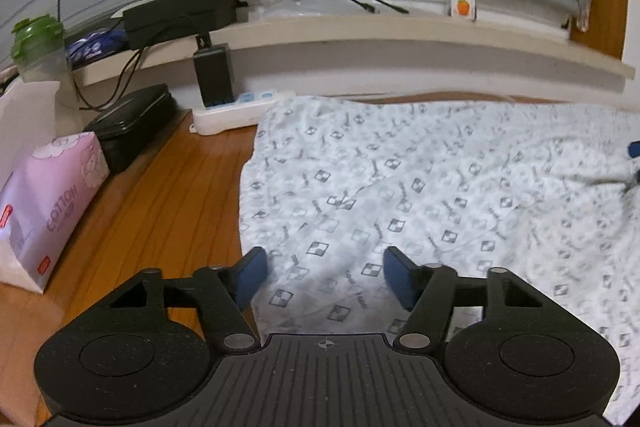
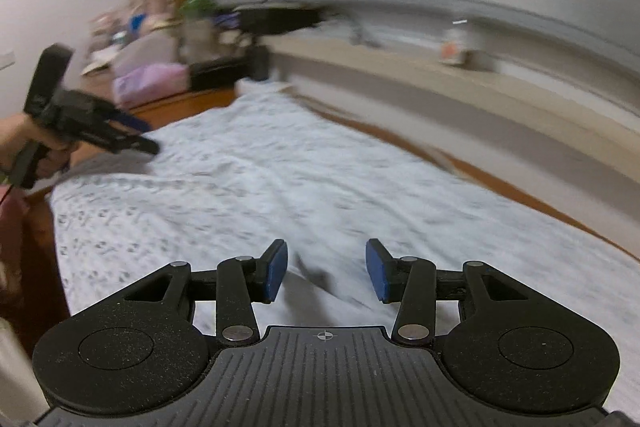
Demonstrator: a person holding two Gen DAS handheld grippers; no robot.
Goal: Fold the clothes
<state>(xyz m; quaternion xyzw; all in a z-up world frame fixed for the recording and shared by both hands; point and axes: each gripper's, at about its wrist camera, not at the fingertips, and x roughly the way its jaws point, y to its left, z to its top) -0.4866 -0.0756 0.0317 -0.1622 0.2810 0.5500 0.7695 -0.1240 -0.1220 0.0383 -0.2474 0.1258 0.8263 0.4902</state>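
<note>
Both tools, left tool [image 1: 325,277] and right tool [image 2: 327,269], stand wide open, gripping nothing. The patterned garment [image 1: 420,187] lies spread on the desk [image 1: 168,195] ahead of and beneath each; no fold discernible, stage undeterminable. Only the right view shows the hand [image 2: 24,143]; only the left, the tissue box [image 1: 52,203].

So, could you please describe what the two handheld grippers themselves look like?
Both match: the left gripper and right gripper are matte black plastic with two round discs on a ribbed plate marked by a crosshair, silver pivot pins on the linkage arms, and blue pads on the fingers. No cables or sleeves show.
</note>
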